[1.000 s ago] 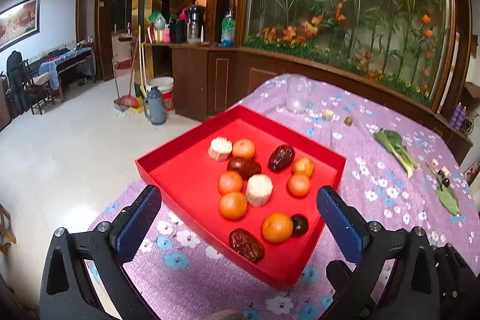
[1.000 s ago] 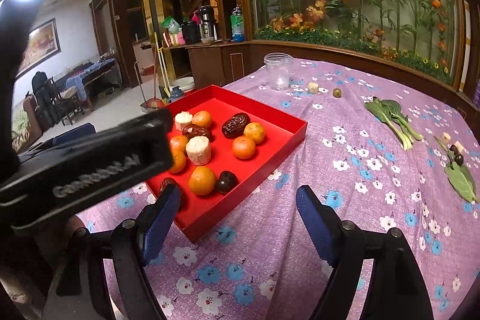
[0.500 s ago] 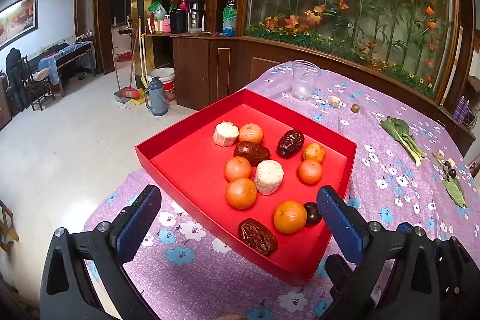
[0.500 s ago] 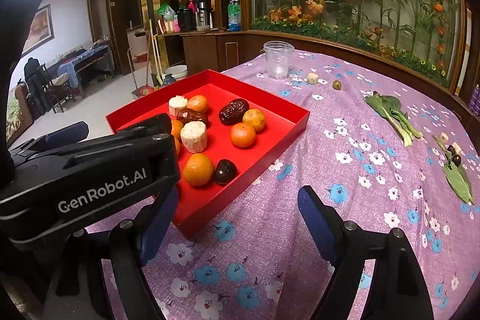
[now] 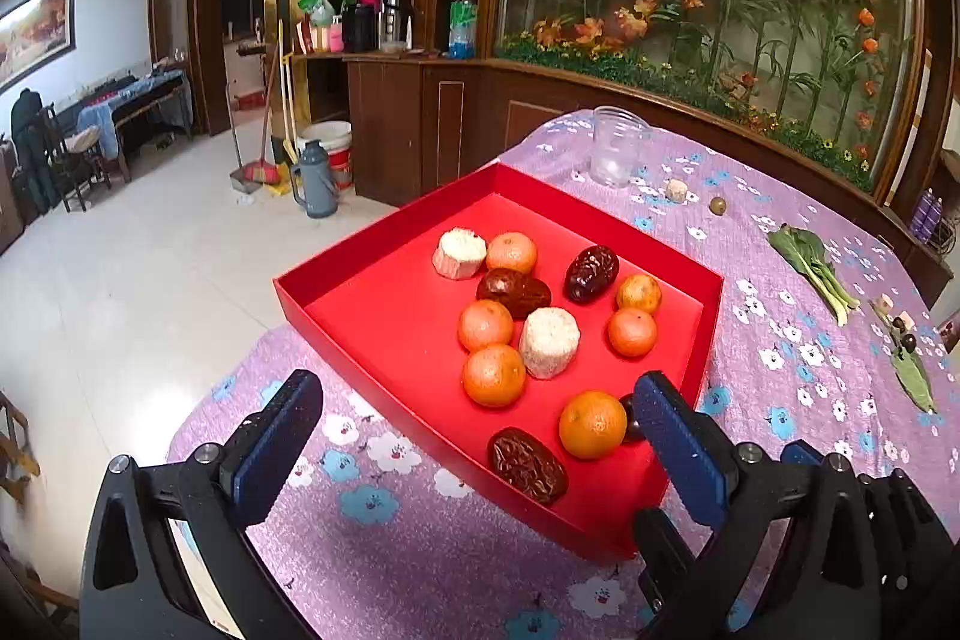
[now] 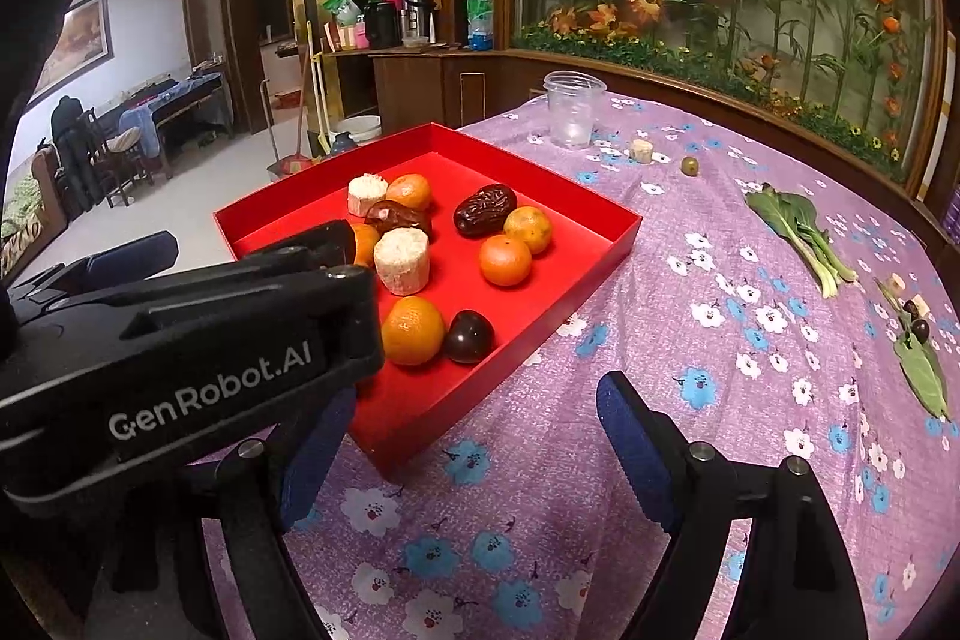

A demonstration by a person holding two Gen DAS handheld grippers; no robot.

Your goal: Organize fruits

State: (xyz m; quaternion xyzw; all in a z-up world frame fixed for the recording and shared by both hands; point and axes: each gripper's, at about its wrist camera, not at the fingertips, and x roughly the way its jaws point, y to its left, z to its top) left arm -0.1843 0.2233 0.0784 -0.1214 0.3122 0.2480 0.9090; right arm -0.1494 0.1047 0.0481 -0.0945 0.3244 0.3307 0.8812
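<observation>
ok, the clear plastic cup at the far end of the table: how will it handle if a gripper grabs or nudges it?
The clear plastic cup looks thin-walled and empty, so probably very light and likely to crush under firm fingers. It stands upright on soft cloth, so a nudge may tip it, and it could then roll.

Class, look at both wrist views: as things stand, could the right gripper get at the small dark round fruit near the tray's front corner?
Probably yes. The right gripper is open and empty, and the dark round fruit lies just ahead, inside the red tray wall. An orange touches its left side, and the left gripper crowds there.
</observation>
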